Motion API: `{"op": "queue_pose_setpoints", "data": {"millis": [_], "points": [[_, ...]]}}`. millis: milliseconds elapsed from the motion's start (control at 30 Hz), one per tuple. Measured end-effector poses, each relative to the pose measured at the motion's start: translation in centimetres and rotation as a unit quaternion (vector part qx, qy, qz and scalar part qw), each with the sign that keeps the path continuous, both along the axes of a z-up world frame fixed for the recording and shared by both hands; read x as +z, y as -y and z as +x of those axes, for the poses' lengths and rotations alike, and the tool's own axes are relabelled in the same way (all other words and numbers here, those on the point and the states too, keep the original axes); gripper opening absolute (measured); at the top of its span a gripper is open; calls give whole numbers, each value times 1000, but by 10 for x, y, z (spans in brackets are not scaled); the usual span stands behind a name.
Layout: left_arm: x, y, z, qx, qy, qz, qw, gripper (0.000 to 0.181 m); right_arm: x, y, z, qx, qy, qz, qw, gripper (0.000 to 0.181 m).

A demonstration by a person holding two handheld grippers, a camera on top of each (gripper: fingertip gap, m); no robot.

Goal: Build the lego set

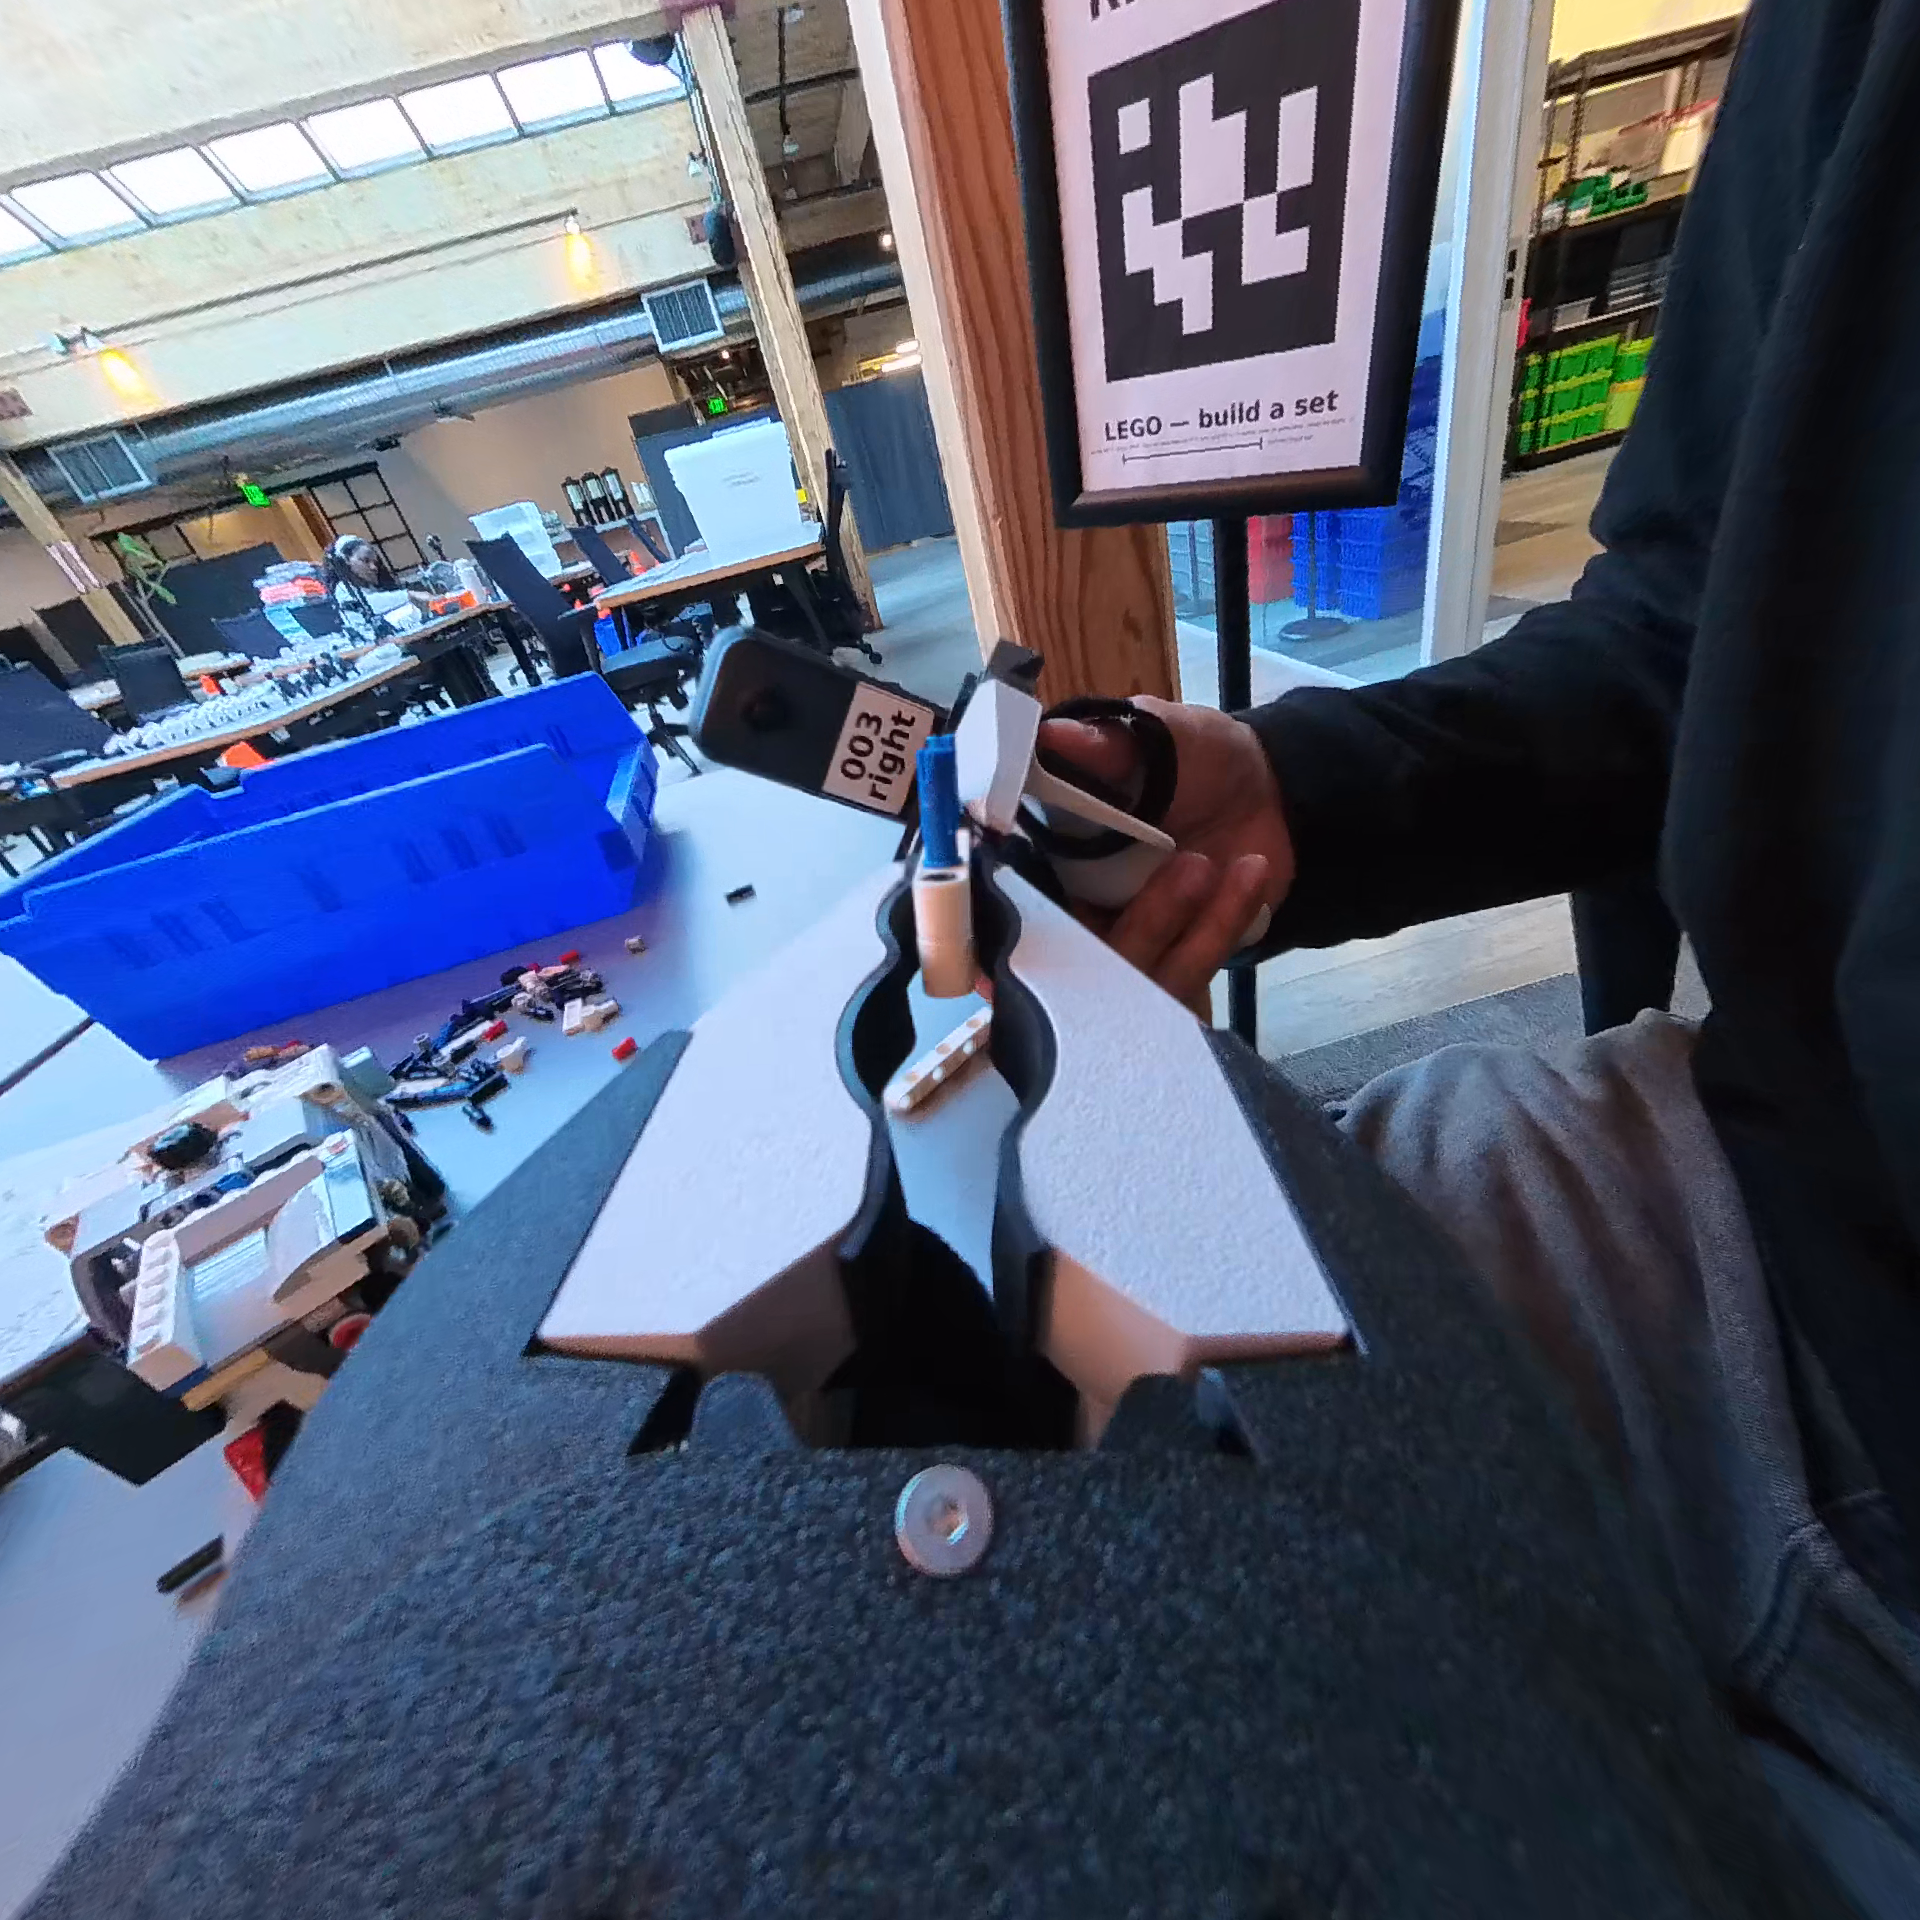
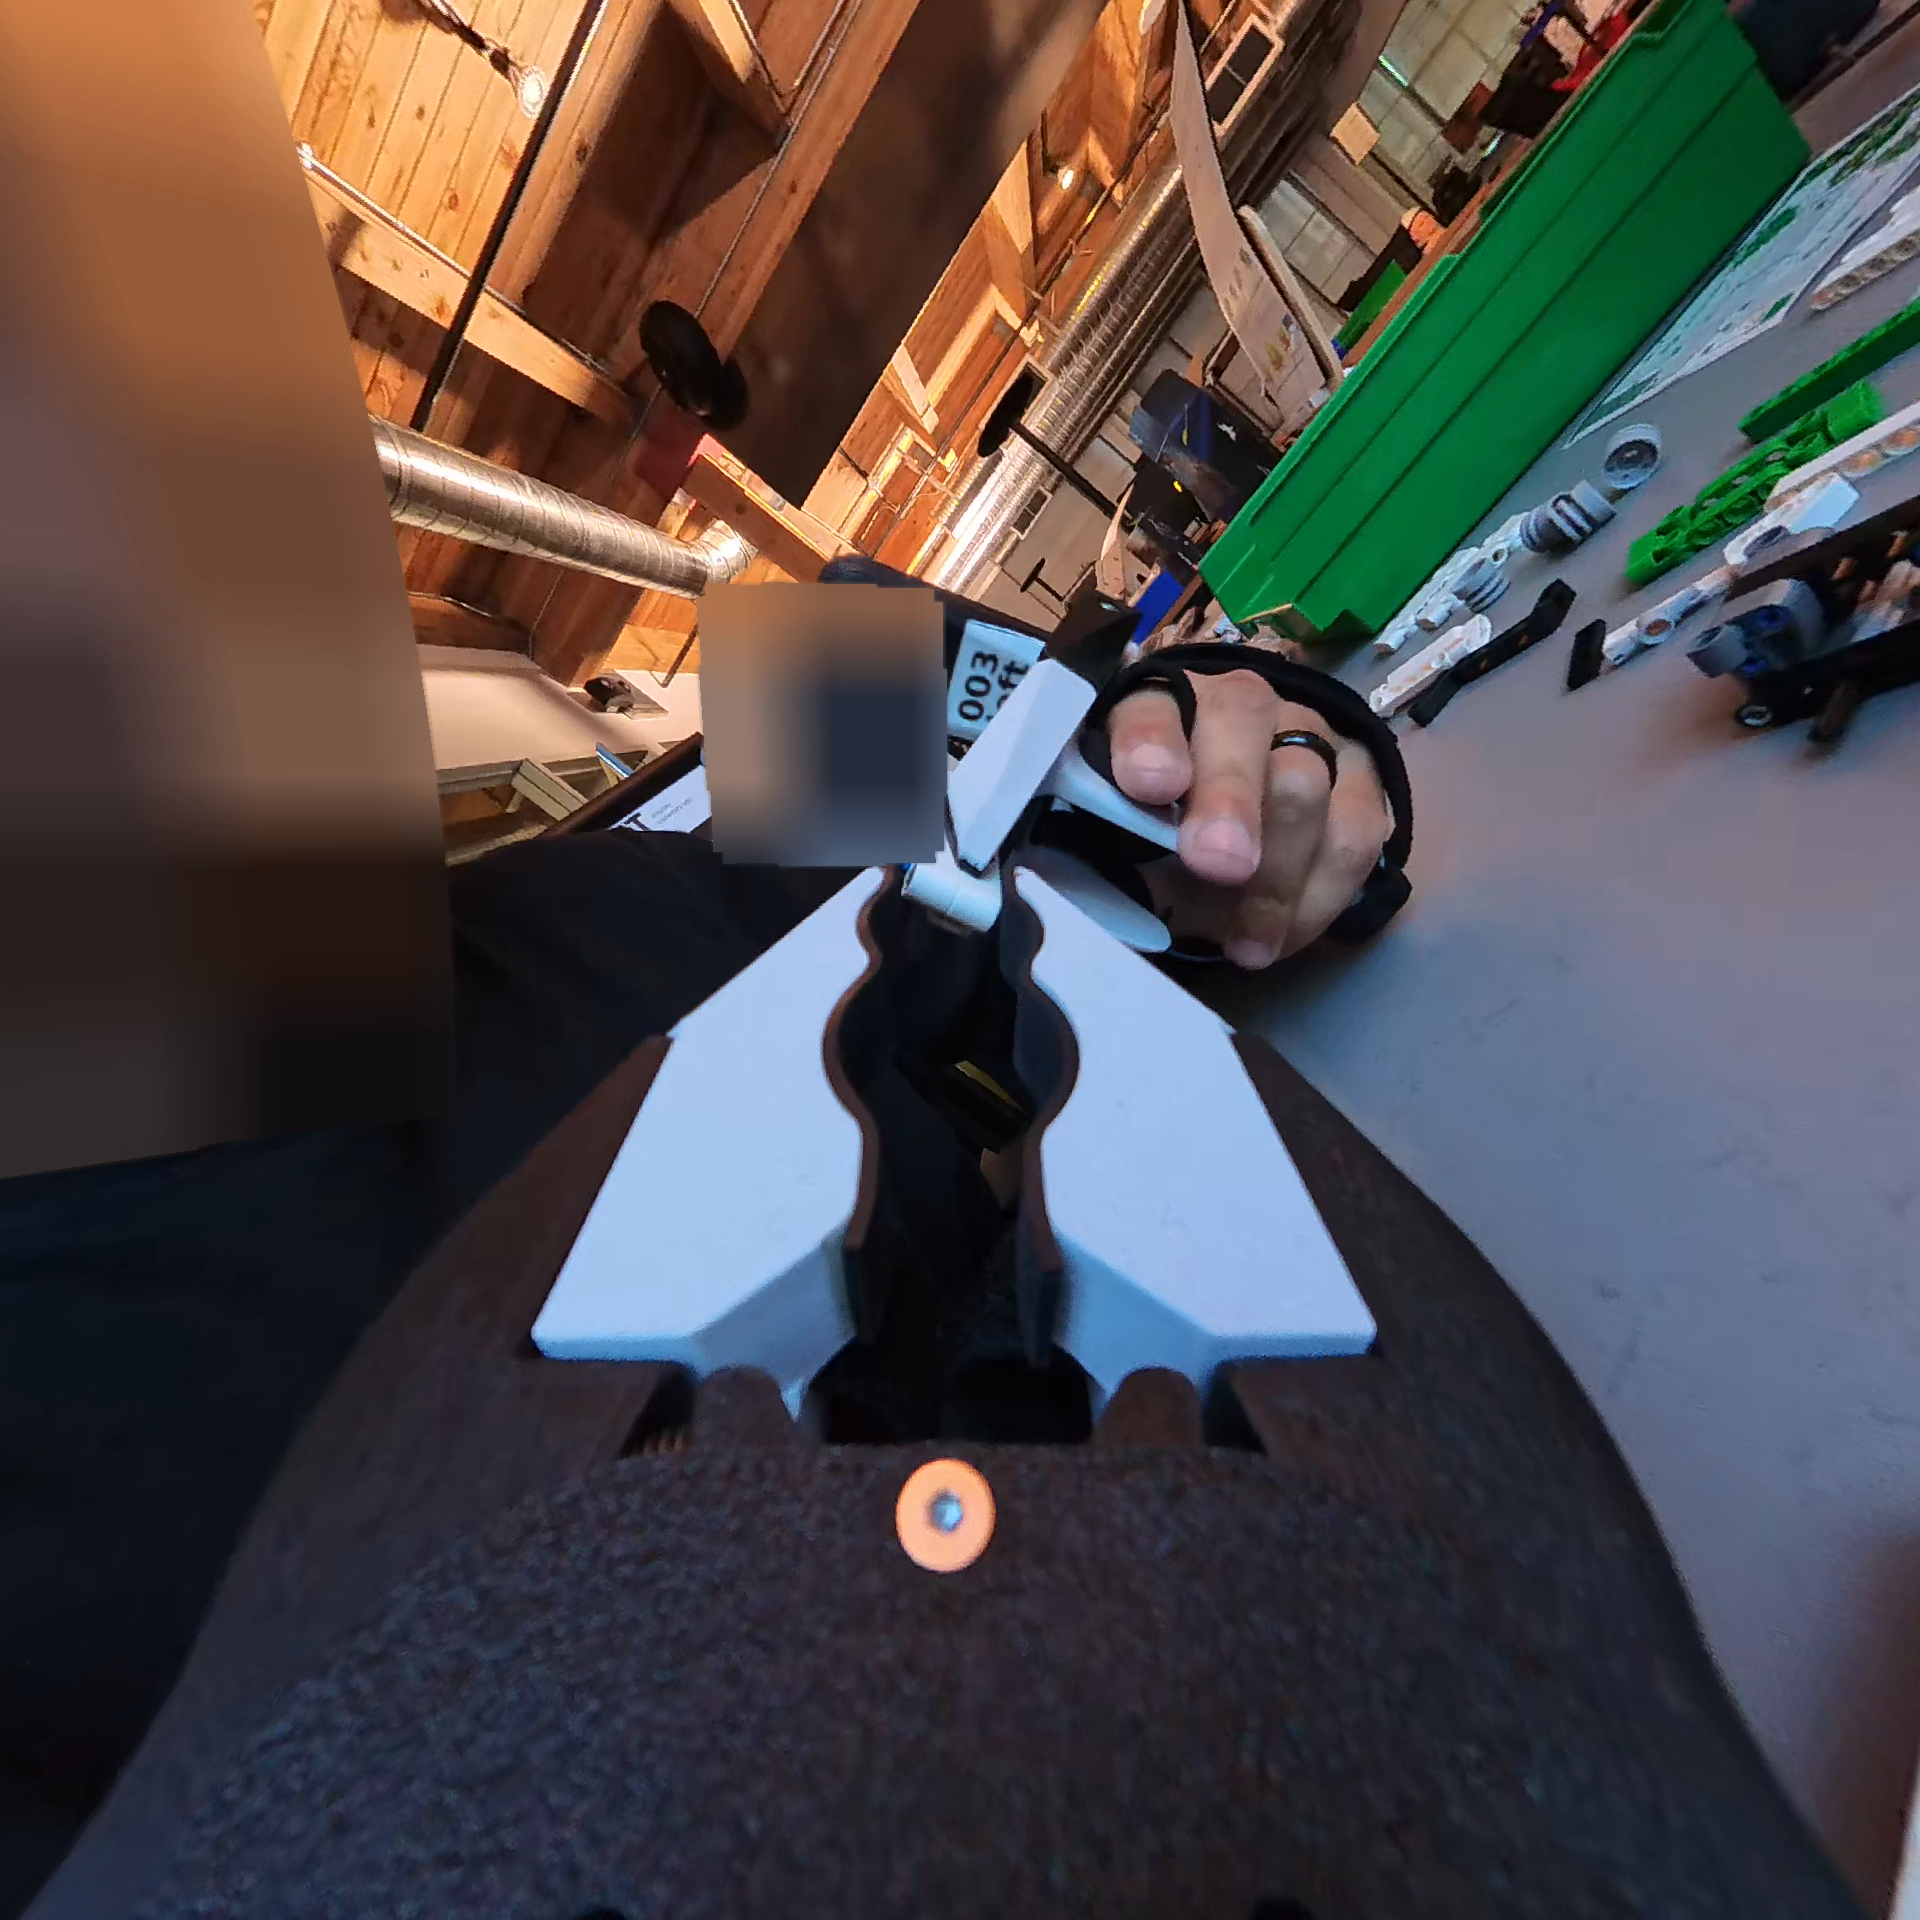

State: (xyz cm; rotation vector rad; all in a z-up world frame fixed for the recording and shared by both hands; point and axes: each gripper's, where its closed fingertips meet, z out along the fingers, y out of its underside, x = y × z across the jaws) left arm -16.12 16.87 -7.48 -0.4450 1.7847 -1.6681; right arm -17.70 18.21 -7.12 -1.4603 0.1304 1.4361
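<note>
My left gripper (image 1: pixel 948 894) is shut on a short white tube piece (image 1: pixel 945 925) held upright at its tips. A blue pin (image 1: pixel 940 805) sticks out of the tube's top. My right gripper (image 1: pixel 977 774) comes in from the far side and its white fingers close around the blue pin. In the right wrist view the right gripper (image 2: pixel 951 883) has the white tube (image 2: pixel 951 899) and a bit of blue right at its tips, with the left gripper (image 2: pixel 1023 748) meeting it from beyond. Both are held above the table edge.
A white beam (image 1: pixel 935 1060) lies on the table below. A part-built model (image 1: pixel 239 1236), loose pieces (image 1: pixel 520 1008) and a blue bin (image 1: pixel 343 862) sit left. A green bin (image 2: pixel 1507 364) and more parts (image 2: pixel 1558 603) show on the grey table (image 2: pixel 1610 1091). A sign stand (image 1: pixel 1216 260) is behind. My two grippers' fingertips are within a few centimetres of each other.
</note>
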Motion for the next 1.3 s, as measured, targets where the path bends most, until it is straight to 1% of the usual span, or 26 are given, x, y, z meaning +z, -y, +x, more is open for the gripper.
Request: {"op": "queue_pose_setpoints", "data": {"millis": [100,167,200,233,267,300,333,367,400,433,500,533,567,633,700,733,767,800,833,900,967,1100,1167,1233,1300], "points": [[-5,-3,3,2,-36,4,999,6,-6,0,5,-4,26,-15,1000,18],[-10,-10,8,18,-67,7,998,6,-9,4,20,-25,51,-25,998,26],[-14,-13,10,18,-87,11,996,7,-13,7,31,-42,77,-39,995,28],[-19,-15,11,15,-112,11,994,7,-20,9,41,-68,133,-54,987,27],[-26,-16,12,9,-141,10,990,7,-31,12,52,-97,211,-71,970,27],[-33,-16,13,5,-171,9,985,7,-44,16,63,-121,297,-89,943,27],[-38,-16,15,7,-190,7,982,7,-52,21,68,-126,371,-89,916,27],[-42,-17,16,11,-207,11,978,7,-57,27,68,-122,422,-88,894,27],[-47,-17,16,12,-224,18,974,7,-56,29,67,-122,450,-84,881,27],[-51,-18,17,16,-234,23,972,7,-49,28,64,-131,457,-77,877,23],[-55,-16,16,13,-243,32,969,7,-29,21,52,-138,434,-47,889,21],[-56,-14,14,9,-245,38,969,7,-23,16,48,-146,434,-36,888,21],[-58,-12,12,4,-243,46,969,7,-22,12,44,-148,447,-30,882,22],[-60,-7,8,-7,-235,63,970,7,-28,5,38,-142,472,-30,869,25],[-57,-4,5,-16,-222,64,973,7,-36,2,26,-112,471,-32,874,24],[-54,-2,4,-23,-218,57,974,7,-41,2,22,-101,471,-37,875,21],[-53,-2,3,-27,-217,56,974,7,-44,2,20,-98,475,-40,874,13],[-54,-1,2,-29,-217,57,974,7,-43,2,18,-100,475,-32,874,5],[-52,-1,2,-30,-213,55,975,7,-40,2,17,-109,476,-24,872,3],[-50,1,-1,-41,-207,53,976,7,-38,3,14,-107,476,-21,873,3],[-49,2,-3,-48,-200,54,977,7,-40,5,13,-93,469,-41,877,3],[-44,3,-3,-48,-180,51,981,7,-37,9,13,-85,474,-54,875,3],[-46,4,-3,-48,-181,57,981,7,-42,11,13,-77,495,-69,863,3],[-47,5,-4,-50,-180,63,980,7,-50,13,13,-65,530,-87,841,4],[-45,5,-5,-50,-174,60,982,7,-48,13,12,-67,543,-87,833,3]]}}
